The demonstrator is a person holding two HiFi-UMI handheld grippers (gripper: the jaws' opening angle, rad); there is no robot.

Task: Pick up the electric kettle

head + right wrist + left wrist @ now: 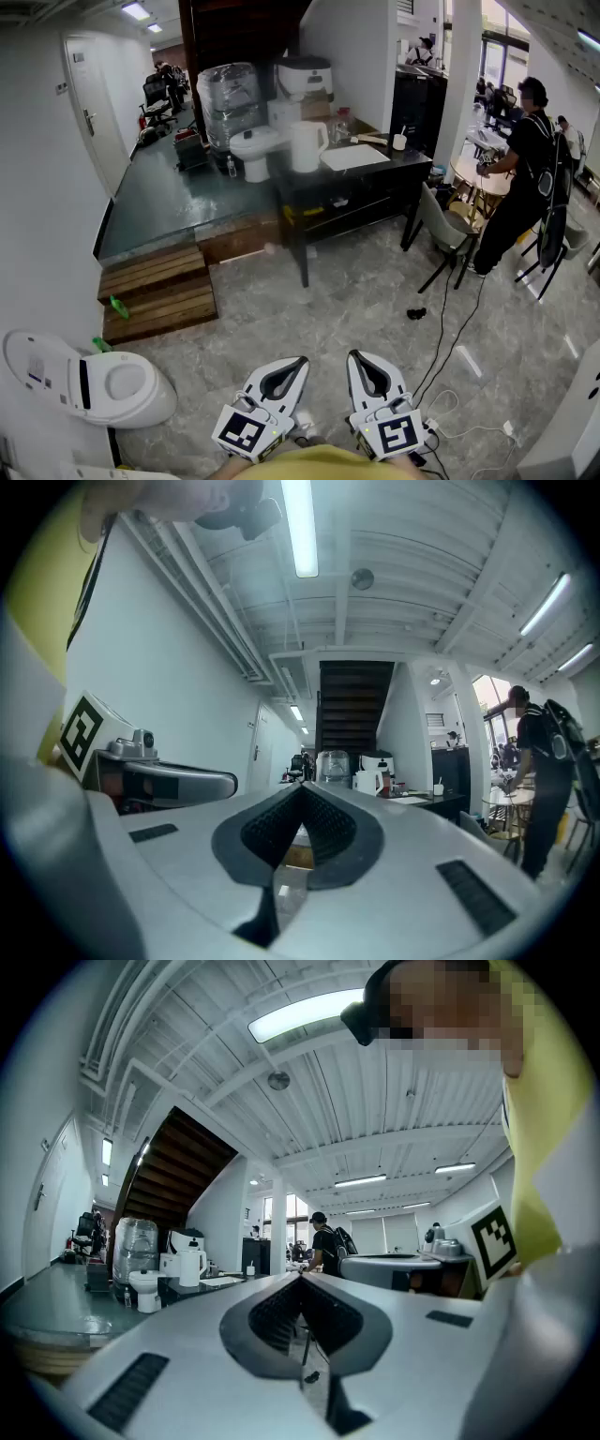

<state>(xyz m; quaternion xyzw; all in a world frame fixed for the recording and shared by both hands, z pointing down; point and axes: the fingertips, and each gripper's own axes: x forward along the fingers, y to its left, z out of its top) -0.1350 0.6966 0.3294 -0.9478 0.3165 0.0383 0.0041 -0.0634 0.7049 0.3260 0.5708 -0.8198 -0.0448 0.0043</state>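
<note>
White electric kettle on black table across grey stone floor; left tool, right tool closed, empty.

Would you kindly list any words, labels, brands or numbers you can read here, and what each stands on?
No text is legible.
Grey label on the white toilet lid: too small.
Small plaque on the white door: too small.
Black-and-white square markers: patterns, no letters.

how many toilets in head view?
2. Floor toilet at lower left; platform toilet on the raised platform, left of the black table. More may be hidden.
</note>
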